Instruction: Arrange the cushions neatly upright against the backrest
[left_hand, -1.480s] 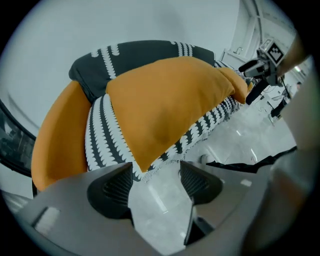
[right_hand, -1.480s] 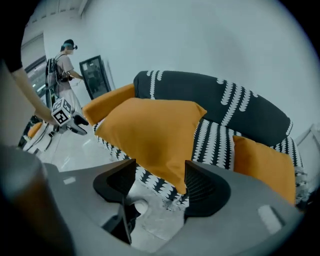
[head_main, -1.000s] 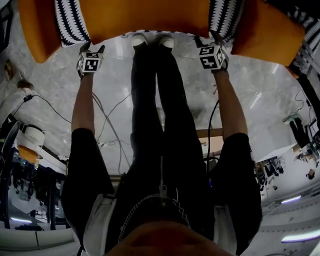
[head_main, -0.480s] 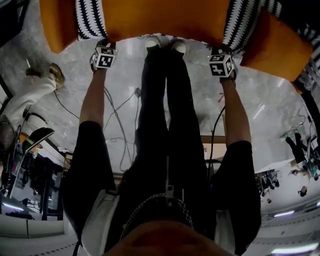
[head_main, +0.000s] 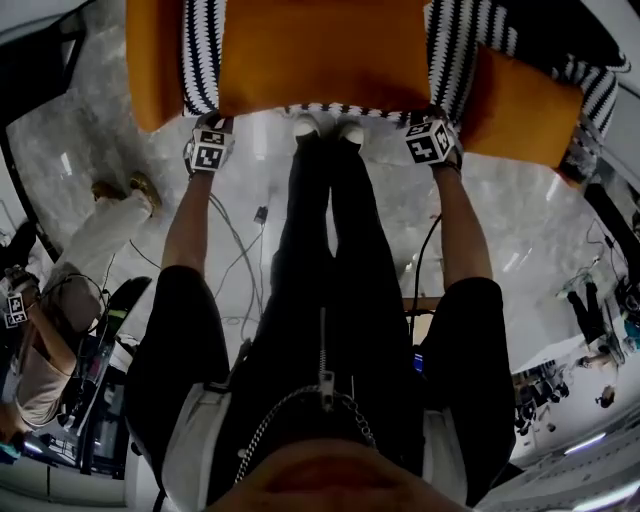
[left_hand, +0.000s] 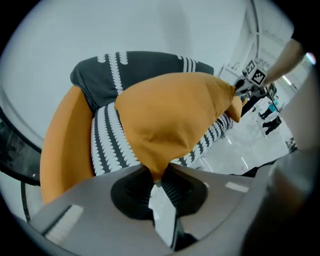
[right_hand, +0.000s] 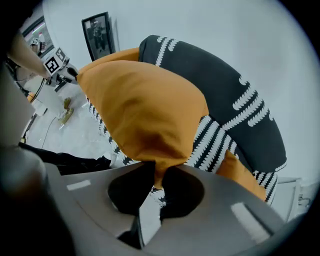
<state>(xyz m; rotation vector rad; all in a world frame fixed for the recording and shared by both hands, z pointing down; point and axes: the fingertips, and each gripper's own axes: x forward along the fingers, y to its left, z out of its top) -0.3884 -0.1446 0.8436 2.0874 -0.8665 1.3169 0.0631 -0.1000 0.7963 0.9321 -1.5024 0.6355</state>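
Jaws just closed: left gripper and right gripper each pinch a near corner of the plump orange fabric cushion above the black-and-white patterned sofa seat — we'd carry it level, then stand it against the far backrest.

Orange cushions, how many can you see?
3. The middle cushion hangs from the left gripper and right gripper; the left cushion and the right cushion sit at the sofa's ends. Others may be hidden.
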